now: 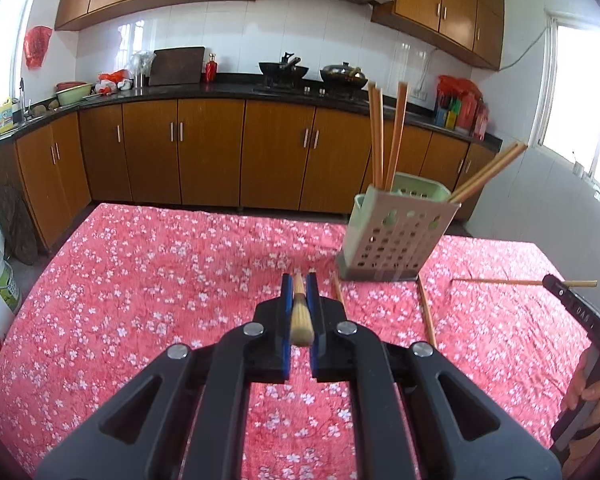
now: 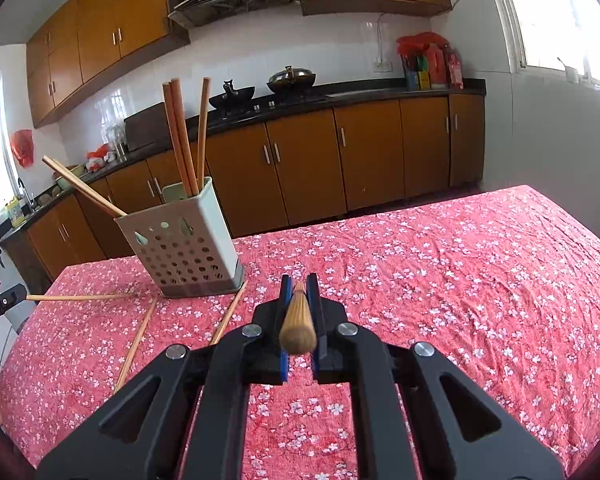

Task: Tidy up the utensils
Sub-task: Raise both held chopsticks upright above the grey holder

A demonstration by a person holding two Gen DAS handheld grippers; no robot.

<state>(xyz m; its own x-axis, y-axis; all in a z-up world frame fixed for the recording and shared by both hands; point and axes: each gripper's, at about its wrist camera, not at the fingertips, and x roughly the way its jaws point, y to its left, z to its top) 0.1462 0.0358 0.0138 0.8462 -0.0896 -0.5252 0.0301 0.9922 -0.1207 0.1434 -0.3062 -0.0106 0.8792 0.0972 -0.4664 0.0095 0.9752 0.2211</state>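
A pale green perforated utensil holder (image 1: 396,236) stands on the red floral tablecloth and holds several wooden chopsticks (image 1: 384,136); it also shows in the right wrist view (image 2: 188,244). My left gripper (image 1: 299,280) is shut on a chopstick (image 1: 301,316) that points end-on at the camera. My right gripper (image 2: 299,280) is shut on another chopstick (image 2: 298,324). In the left wrist view the right gripper's tip (image 1: 556,284) holds its chopstick (image 1: 500,281) level above the table. Two loose chopsticks (image 1: 426,312) lie in front of the holder, also seen in the right wrist view (image 2: 138,340).
The table (image 2: 480,272) is covered by the red floral cloth. Kitchen counters with wooden cabinets (image 1: 204,152), woks on a stove (image 1: 284,70) and a sink run behind. A window (image 1: 584,96) is at the right.
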